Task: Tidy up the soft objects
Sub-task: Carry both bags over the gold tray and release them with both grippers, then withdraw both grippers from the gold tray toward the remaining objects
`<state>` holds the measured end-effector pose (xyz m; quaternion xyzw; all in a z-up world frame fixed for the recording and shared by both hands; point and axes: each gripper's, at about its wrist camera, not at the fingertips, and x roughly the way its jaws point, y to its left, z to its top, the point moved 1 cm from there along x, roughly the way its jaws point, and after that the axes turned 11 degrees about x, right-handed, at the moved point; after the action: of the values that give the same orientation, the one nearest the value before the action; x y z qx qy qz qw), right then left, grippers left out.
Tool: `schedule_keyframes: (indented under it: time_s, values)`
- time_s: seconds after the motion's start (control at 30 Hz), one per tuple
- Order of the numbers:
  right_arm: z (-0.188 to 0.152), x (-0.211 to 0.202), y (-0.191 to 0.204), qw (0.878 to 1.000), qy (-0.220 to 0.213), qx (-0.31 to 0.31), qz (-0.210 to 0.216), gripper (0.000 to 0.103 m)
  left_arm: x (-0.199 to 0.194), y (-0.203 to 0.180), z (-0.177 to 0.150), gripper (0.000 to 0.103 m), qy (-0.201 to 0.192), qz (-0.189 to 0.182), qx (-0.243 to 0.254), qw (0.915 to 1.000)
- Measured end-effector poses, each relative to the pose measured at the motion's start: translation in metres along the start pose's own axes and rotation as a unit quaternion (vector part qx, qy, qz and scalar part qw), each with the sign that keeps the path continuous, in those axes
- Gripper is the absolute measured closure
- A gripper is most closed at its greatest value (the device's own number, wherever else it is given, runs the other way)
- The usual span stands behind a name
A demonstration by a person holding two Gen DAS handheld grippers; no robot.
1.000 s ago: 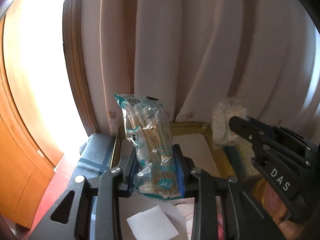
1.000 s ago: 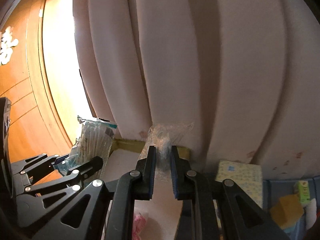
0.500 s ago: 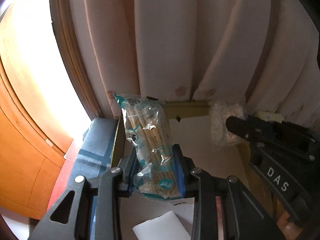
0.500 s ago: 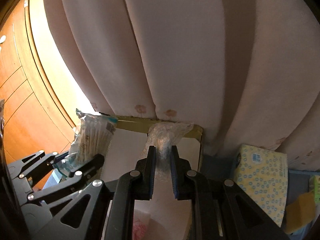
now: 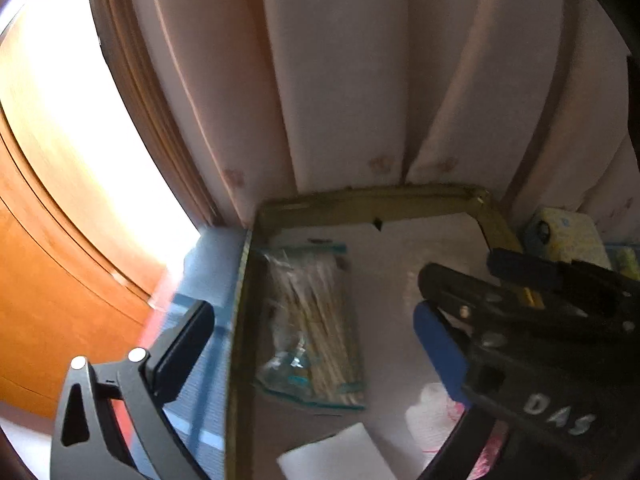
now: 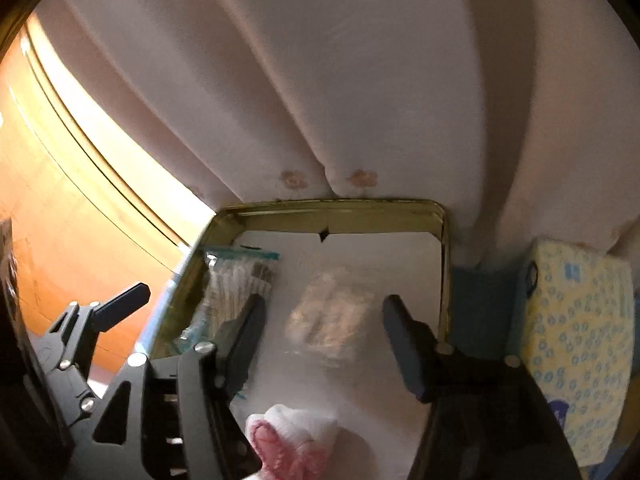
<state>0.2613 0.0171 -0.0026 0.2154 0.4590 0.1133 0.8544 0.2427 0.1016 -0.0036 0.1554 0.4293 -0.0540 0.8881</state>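
Swab packet (image 5: 310,320) (clear, teal-edged), flat in tray (image 5: 236,340)

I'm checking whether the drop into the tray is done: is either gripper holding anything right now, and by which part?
Nothing is held. The left gripper and right gripper have just been opening; the swab packet and clear bag lie loose in the tray.

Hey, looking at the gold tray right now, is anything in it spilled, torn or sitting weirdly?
Nothing stands out. The cotton swab pack lies flat along the left side of the gold tray, the clear packet flat beside it, apart. Nothing looks spilled. The pictures are too blurred to show small tears.
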Motion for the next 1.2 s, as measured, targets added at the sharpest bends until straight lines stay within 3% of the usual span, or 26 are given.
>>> schedule_keyframes:
  time_s: [0.1, 0.27, 0.43, 0.47, 0.57, 0.6, 0.7, 0.87, 0.97, 1.2]
  values:
    - [-0.005, -0.016, -0.016, 0.997, -0.007, 0.045, 0.054, 0.037, -0.012, -0.005, 0.005, 0.001, -0.024, 0.019, 0.015, 0.9994]
    - [-0.018, -0.052, -0.026, 0.993, -0.052, 0.065, 0.081, 0.036, -0.039, -0.008, -0.005, 0.001, -0.081, 0.016, -0.003, 0.9966]
    - [-0.045, -0.092, -0.026, 0.989, -0.143, 0.023, 0.043, 0.035, -0.066, 0.002, -0.029, 0.001, -0.145, 0.045, -0.045, 0.9873]
    - [-0.052, -0.100, -0.026, 0.985, -0.171, 0.016, 0.028, 0.030, -0.066, 0.007, -0.039, 0.001, -0.162, 0.051, -0.053, 0.9840]
    - [-0.082, -0.127, -0.030, 0.962, -0.272, 0.012, -0.023, 0.013, -0.080, 0.014, -0.070, 0.001, -0.211, 0.084, -0.071, 0.9714]
    - [-0.092, -0.134, -0.031, 0.952, -0.304, 0.014, -0.032, 0.013, -0.086, 0.014, -0.077, 0.001, -0.228, 0.094, -0.076, 0.9660]
    - [-0.109, -0.143, -0.030, 0.937, -0.346, 0.007, -0.045, 0.013, -0.100, 0.017, -0.097, 0.001, -0.267, 0.123, -0.086, 0.9519]
    - [-0.130, -0.141, -0.020, 0.919, -0.389, -0.036, -0.062, 0.013, -0.101, 0.024, -0.118, 0.001, -0.293, 0.132, -0.124, 0.9386]
    - [-0.135, -0.135, -0.014, 0.915, -0.390, -0.064, -0.086, 0.012, -0.099, 0.022, -0.126, 0.001, -0.300, 0.138, -0.135, 0.9341]
    - [-0.148, -0.132, -0.013, 0.912, -0.390, -0.091, -0.091, 0.013, -0.095, 0.023, -0.133, 0.001, -0.286, 0.139, -0.148, 0.9366]
